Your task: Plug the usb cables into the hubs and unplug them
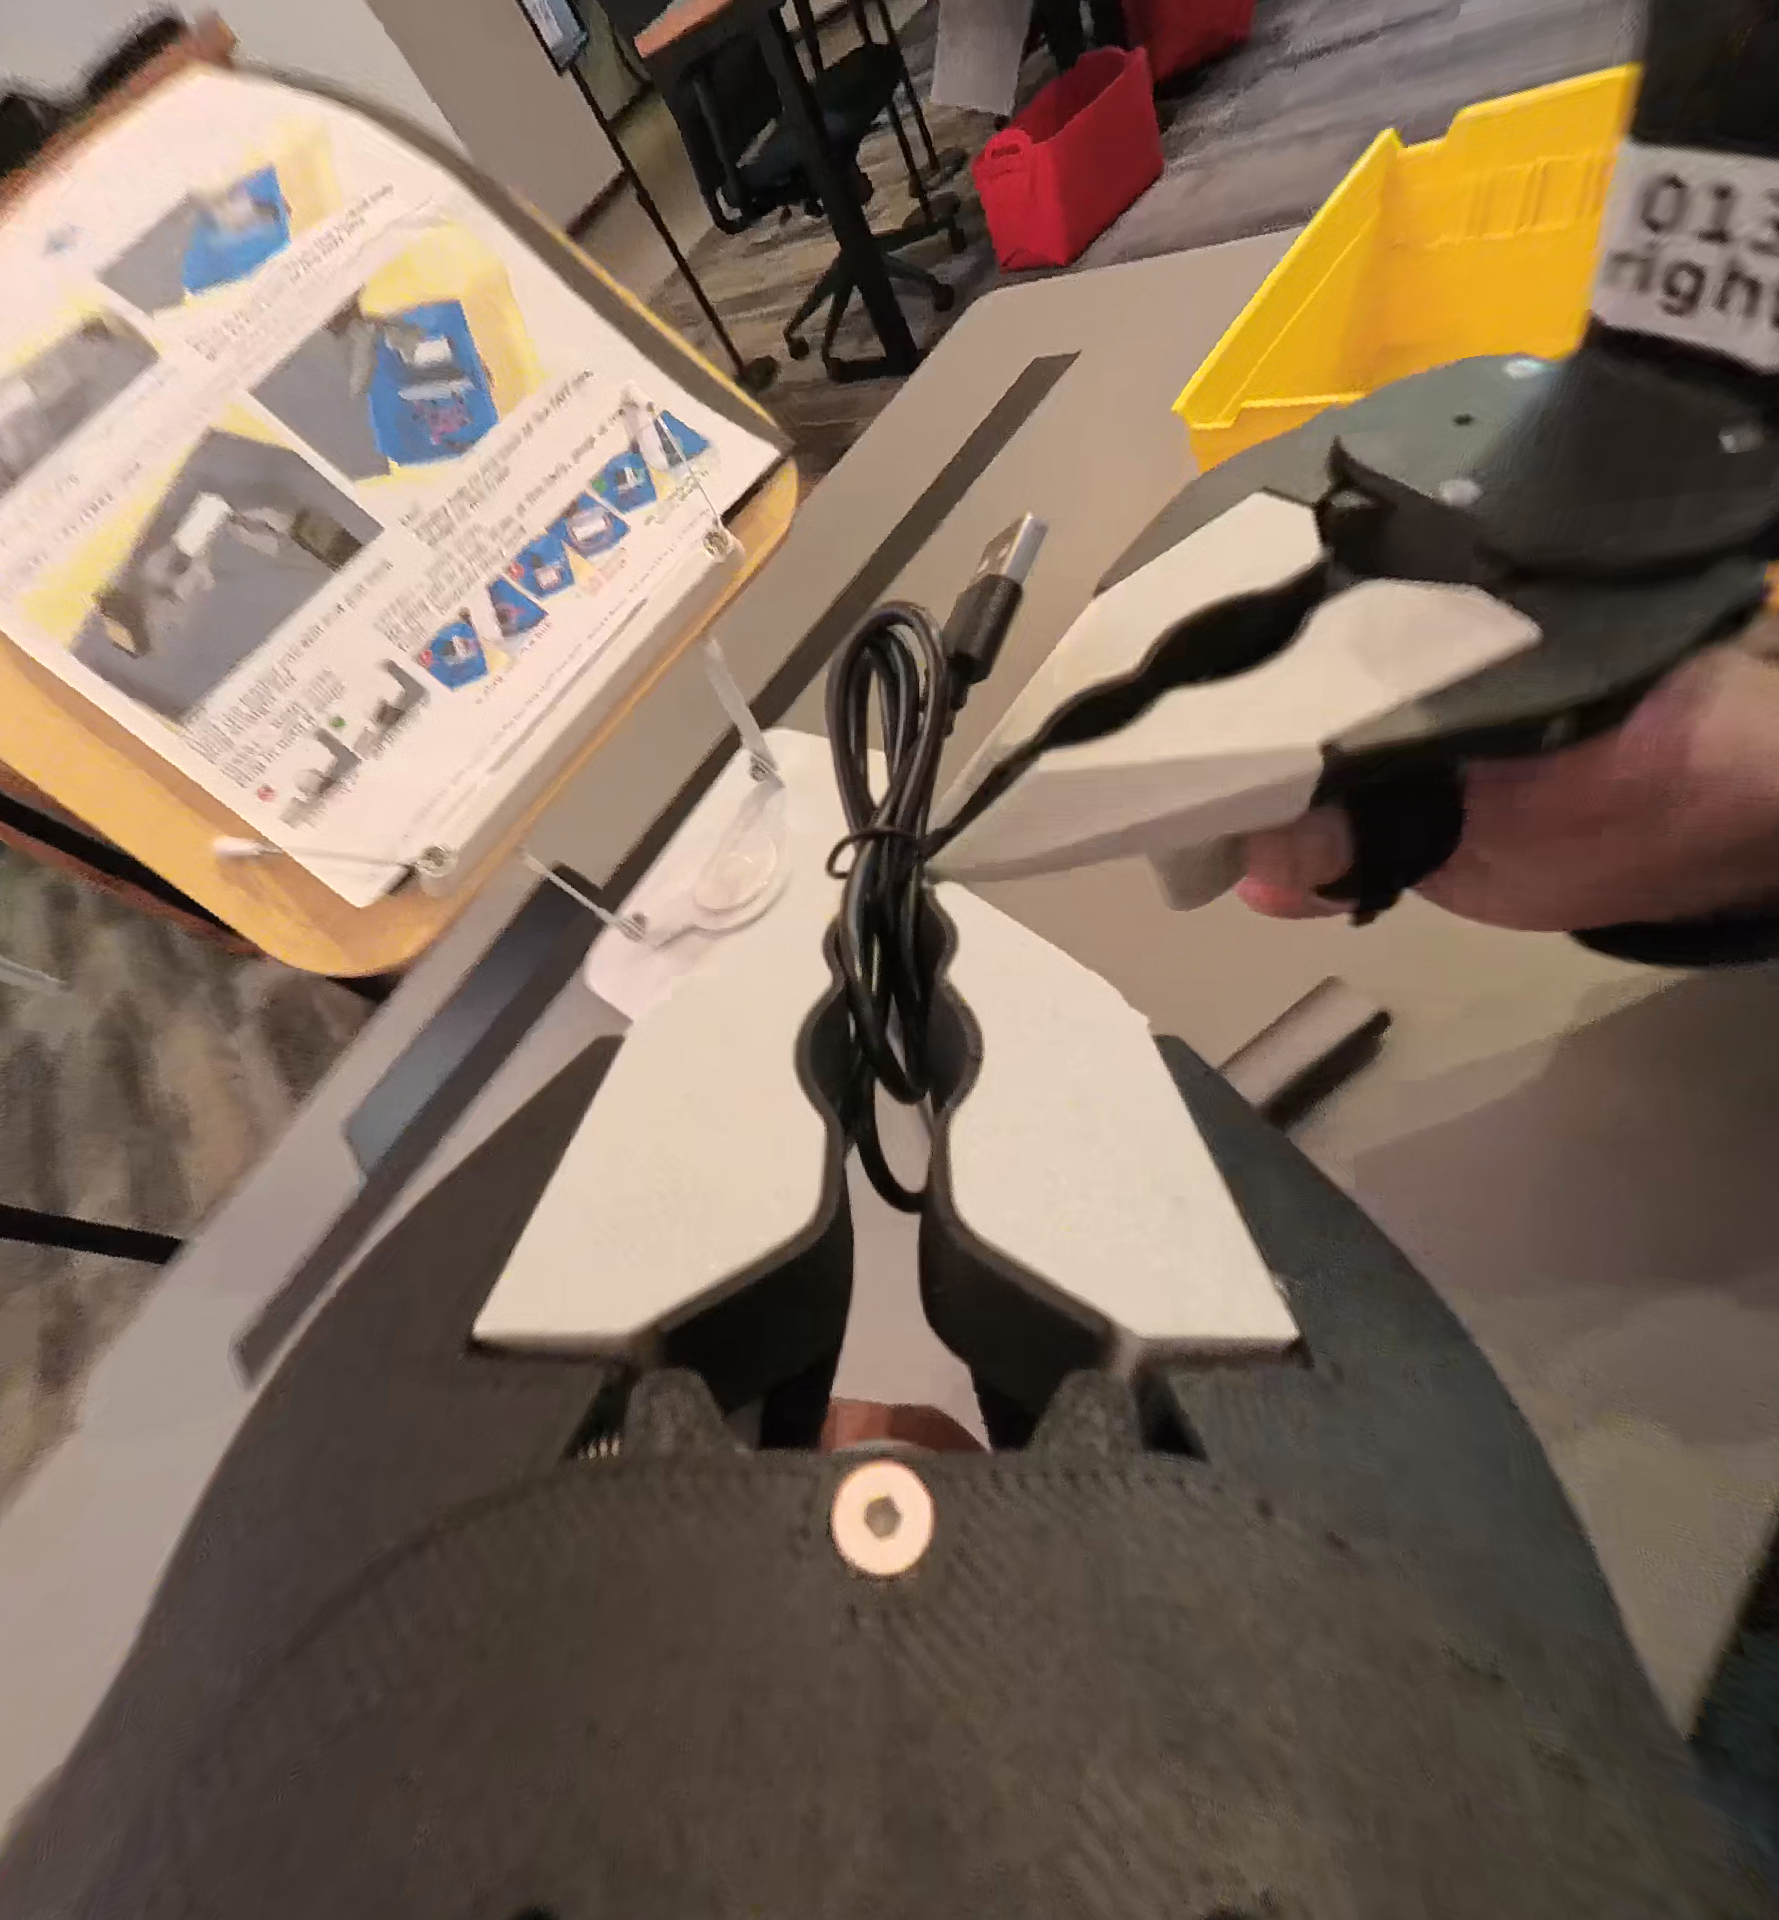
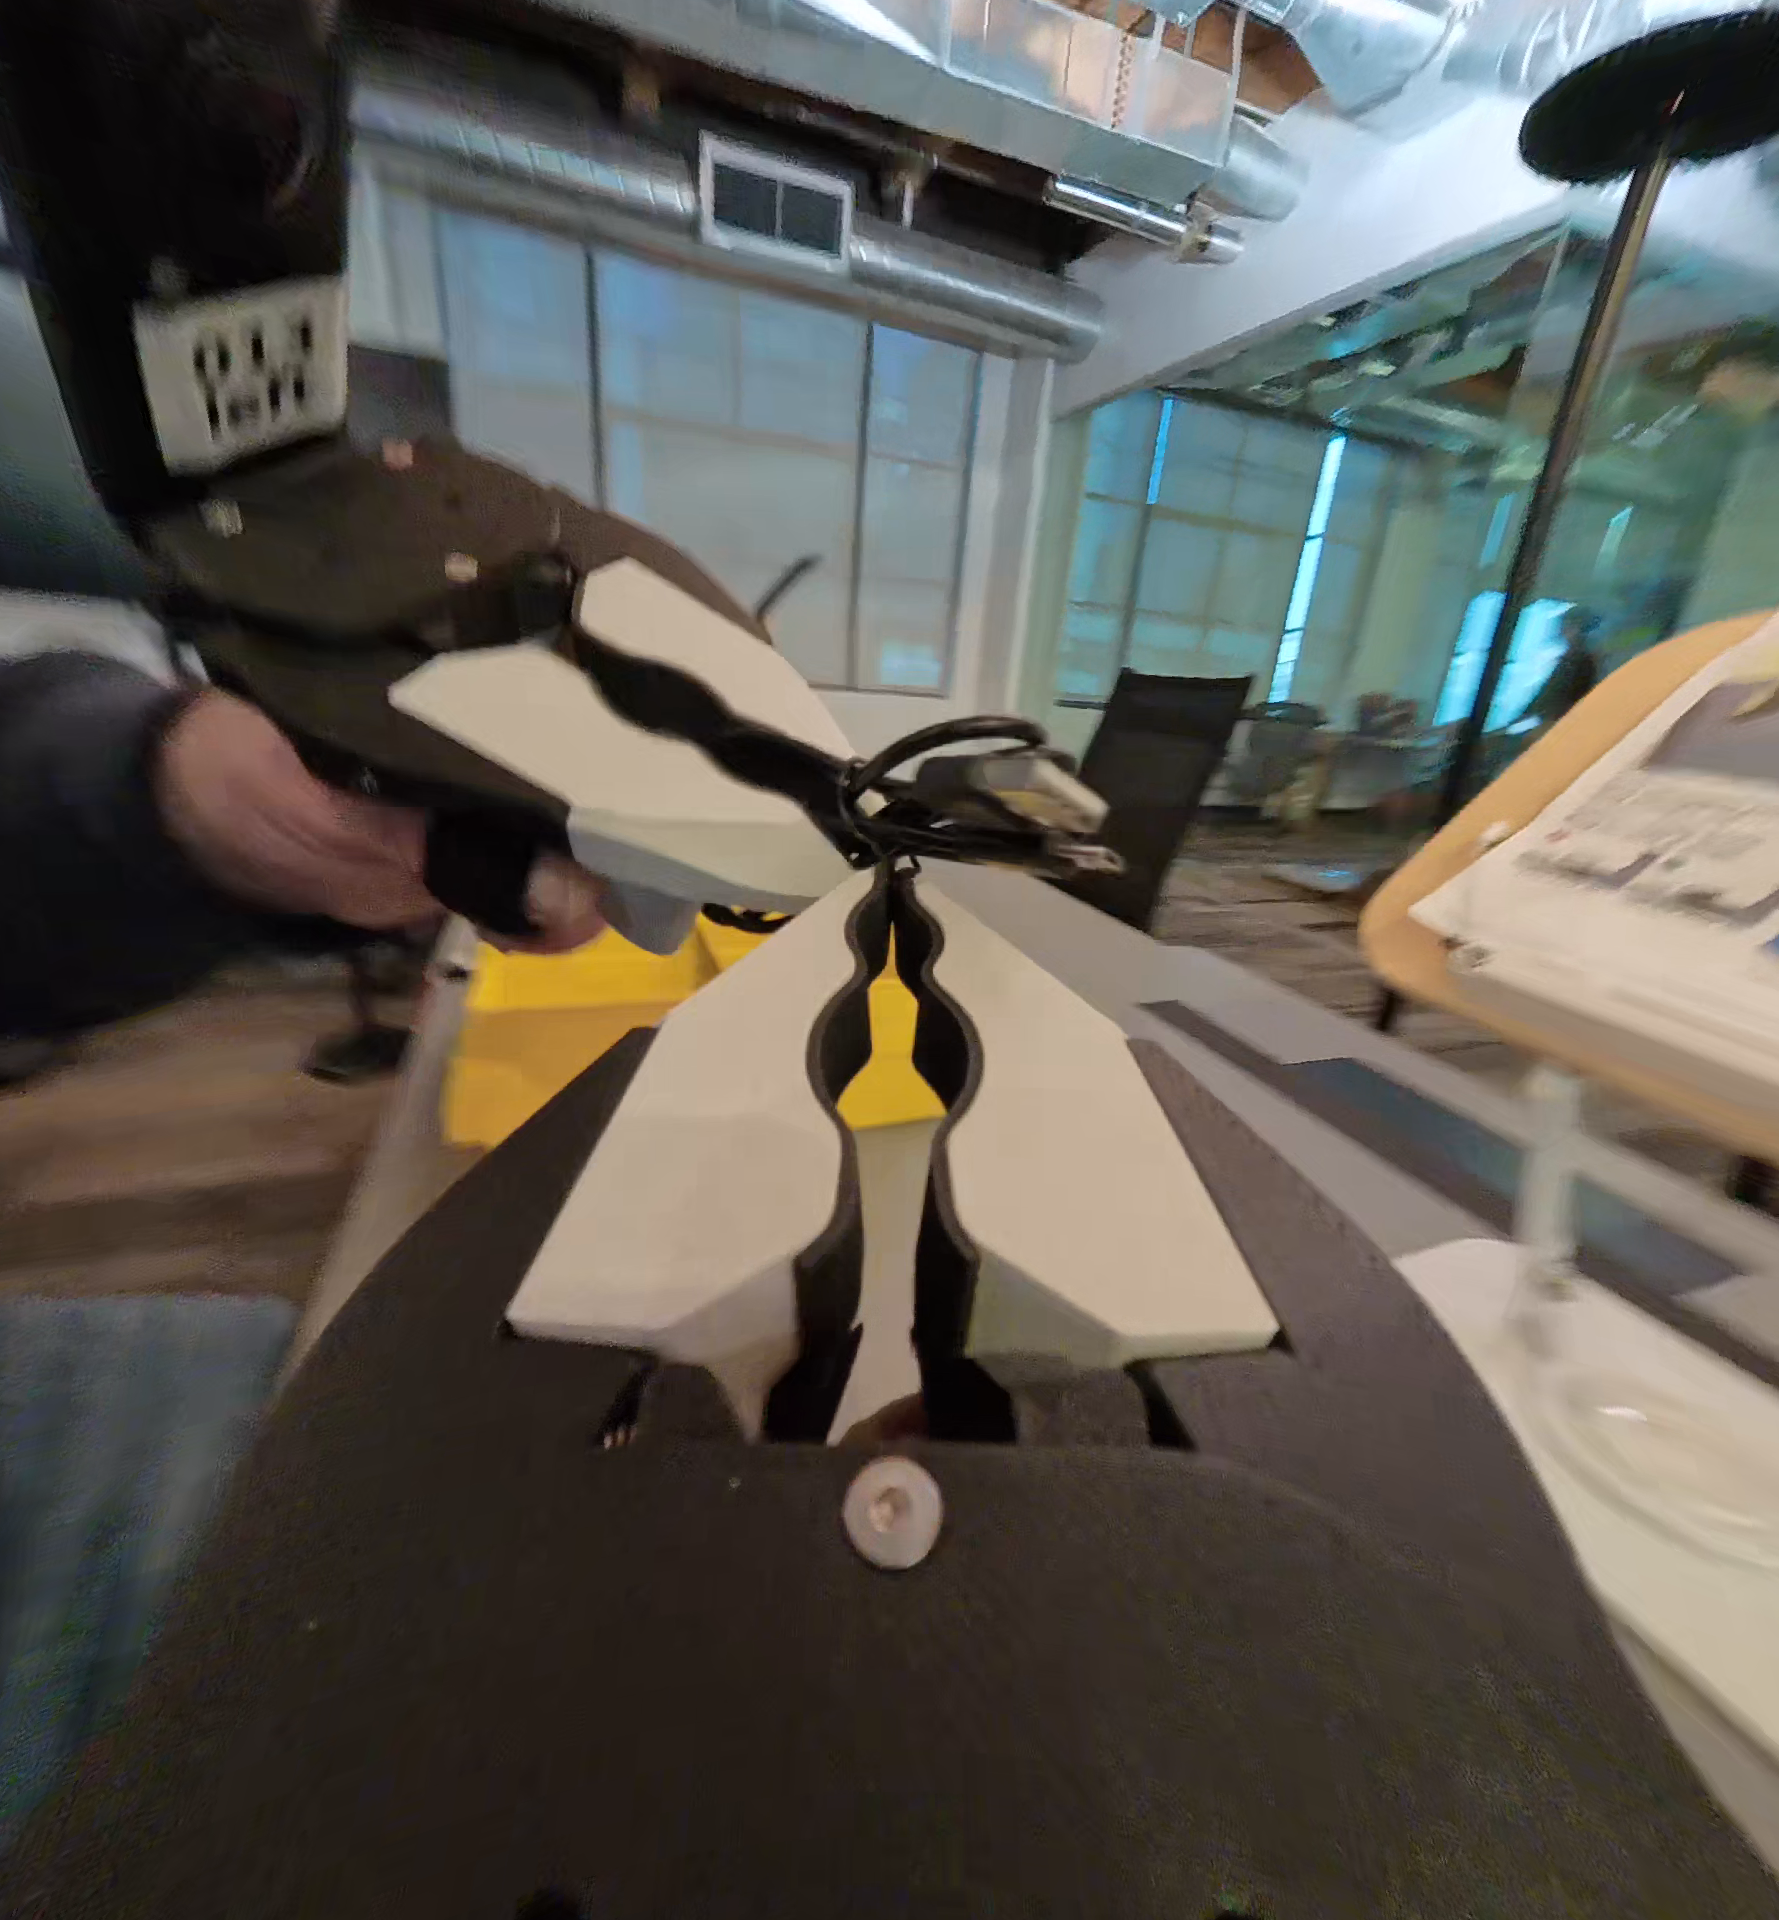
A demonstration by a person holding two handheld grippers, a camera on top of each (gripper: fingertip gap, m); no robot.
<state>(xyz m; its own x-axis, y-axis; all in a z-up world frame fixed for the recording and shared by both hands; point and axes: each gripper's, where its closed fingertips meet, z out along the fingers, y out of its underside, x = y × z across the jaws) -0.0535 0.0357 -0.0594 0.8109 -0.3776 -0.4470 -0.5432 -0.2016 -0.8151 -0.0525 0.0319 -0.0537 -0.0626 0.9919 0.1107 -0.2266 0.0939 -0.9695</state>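
A coiled black USB cable [image 1: 890, 997] bound with a thin tie is held in the air between both grippers. Its USB-A plug [image 1: 997, 587] points up and away. My left gripper [image 1: 890, 925] is shut on the bundle, which runs lengthwise between its white fingers. My right gripper [image 1: 942, 847] comes in from the right and is shut on the bundle at the tie. In the right wrist view my right gripper [image 2: 890, 881] pinches the tie, the left gripper [image 2: 849, 821] reaches in from the left, and the cable [image 2: 1010, 795] sticks out to the right. A dark grey bar [image 1: 1300, 1039], perhaps a hub, lies on the table.
A grey table [image 1: 1550, 1195] lies below. A printed sheet on a clear stand [image 1: 324, 499] stands at the left, over a round wooden table [image 1: 116, 821]. A yellow bin [image 1: 1404, 260] sits at the far right, with a red bag [image 1: 1072, 156] on the floor beyond. Only a small space, under 4 cm, lies between the two pairs of fingers.
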